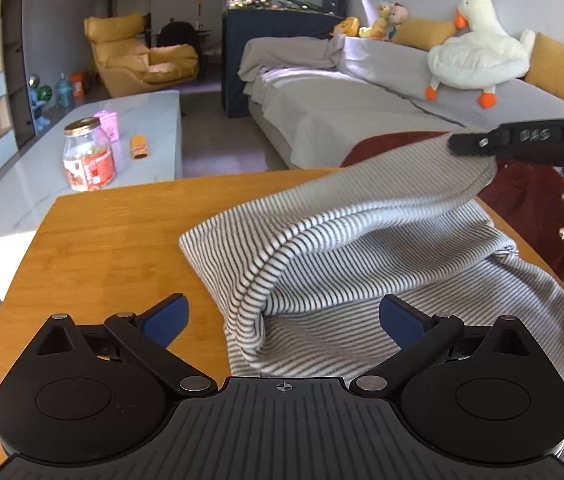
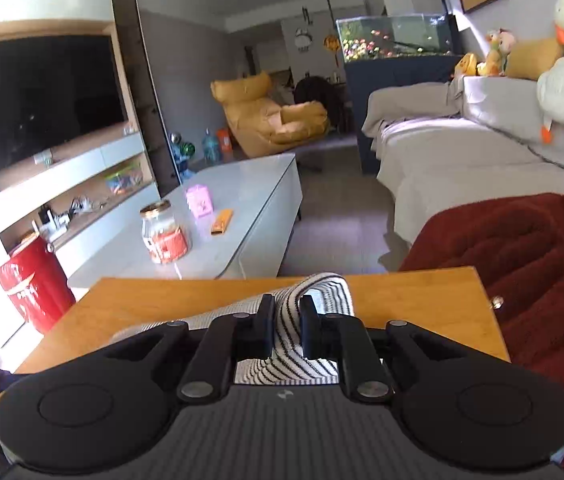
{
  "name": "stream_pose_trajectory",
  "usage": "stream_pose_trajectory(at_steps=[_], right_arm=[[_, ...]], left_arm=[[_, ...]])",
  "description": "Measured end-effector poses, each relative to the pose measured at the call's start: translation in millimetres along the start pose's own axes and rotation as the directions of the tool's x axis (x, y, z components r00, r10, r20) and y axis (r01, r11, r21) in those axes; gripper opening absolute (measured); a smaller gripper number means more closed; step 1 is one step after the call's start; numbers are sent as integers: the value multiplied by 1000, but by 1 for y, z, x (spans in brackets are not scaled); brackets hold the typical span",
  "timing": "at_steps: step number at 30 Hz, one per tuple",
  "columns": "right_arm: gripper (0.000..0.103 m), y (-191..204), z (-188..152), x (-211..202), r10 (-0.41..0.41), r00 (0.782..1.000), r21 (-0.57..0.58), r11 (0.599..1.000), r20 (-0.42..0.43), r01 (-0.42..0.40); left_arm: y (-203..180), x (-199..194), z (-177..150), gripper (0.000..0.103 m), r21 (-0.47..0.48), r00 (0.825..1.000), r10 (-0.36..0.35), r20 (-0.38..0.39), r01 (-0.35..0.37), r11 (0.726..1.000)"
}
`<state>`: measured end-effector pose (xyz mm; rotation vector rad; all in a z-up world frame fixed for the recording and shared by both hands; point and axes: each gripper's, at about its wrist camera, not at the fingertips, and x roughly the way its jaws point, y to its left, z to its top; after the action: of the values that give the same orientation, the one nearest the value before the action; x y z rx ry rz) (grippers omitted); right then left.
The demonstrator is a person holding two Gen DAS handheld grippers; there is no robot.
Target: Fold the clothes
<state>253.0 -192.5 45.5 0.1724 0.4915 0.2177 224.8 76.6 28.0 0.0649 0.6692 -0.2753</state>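
right tongs (image 2: 286, 328) tilted down, pinching striped garment (image 1: 361, 248); left tongs (image 1: 282, 320) spread wide, empty

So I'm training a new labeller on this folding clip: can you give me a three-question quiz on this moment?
1. True or false: the left gripper is clamped on the striped garment.
2. Which gripper grips the garment? A) left B) right C) both
3. Fill in: the garment lies on a ____ table.

Key: 1 false, its jaws are wide apart and empty. 2 B, the right gripper pinches a fold. 3 wooden.
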Motion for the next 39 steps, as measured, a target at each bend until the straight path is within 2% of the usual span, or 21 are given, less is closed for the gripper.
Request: stream_pose_trajectory(at_steps=[2, 7, 10, 12, 14, 16, 18, 21, 24, 28, 33, 37, 39], right_arm=[[12, -12, 4, -4, -26, 1000, 19, 999, 1, 26], [14, -40, -35, 20, -149, 978, 35, 987, -145, 155], [14, -40, -44, 22, -151, 980, 12, 988, -131, 154], [24, -39, -41, 15, -131, 984, 36, 990, -124, 136], [60, -38, -38, 6, -108, 989, 66, 991, -102, 116], [74, -38, -41, -10, -86, 994, 85, 992, -71, 92], [79, -37, -45, -27, -74, 995, 106, 991, -63, 81], [102, -34, -55, -59, -35, 998, 116, 992, -54, 41], [103, -20, -66, -97, 19, 999, 41, 999, -51, -17], [103, 5, -83, -144, 98, 992, -119, 987, -76, -107], [103, 29, -115, -187, 234, 948, -259, 922, -215, -286], [103, 46, -149, -208, 229, 924, -399, 851, -305, -342], [103, 55, -166, -211, 195, 929, -477, 814, -315, -332]], left_arm=[[2, 14, 4, 103, 12, 999, 44, -14, -44, 999], [16, 27, -1, 103, 40, 991, 113, -69, -111, 993], [23, 24, -10, 103, 74, 981, 172, -91, -166, 983], [27, 15, -10, 103, 50, 982, 169, -89, -165, 985], [26, 0, -8, 103, 21, 987, 149, -66, -148, 989], [19, -18, -6, 103, 12, 993, 112, -30, -112, 994], [9, -36, -9, 103, 25, 998, 70, -4, -69, 997], [-12, -61, -23, 103, 103, 1000, 30, 9, -30, 994], [-29, -83, -43, 103, 167, 1000, -10, 3, 9, 986], [-39, -104, -67, 103, 178, 999, -34, -16, 36, 983], [-49, -130, -93, 103, 165, 1000, -5, -21, 9, 986], [-61, -158, -102, 103, 186, 1000, 12, 14, -14, 982], [-67, -170, -106, 103, 196, 999, 21, 38, -28, 980]])
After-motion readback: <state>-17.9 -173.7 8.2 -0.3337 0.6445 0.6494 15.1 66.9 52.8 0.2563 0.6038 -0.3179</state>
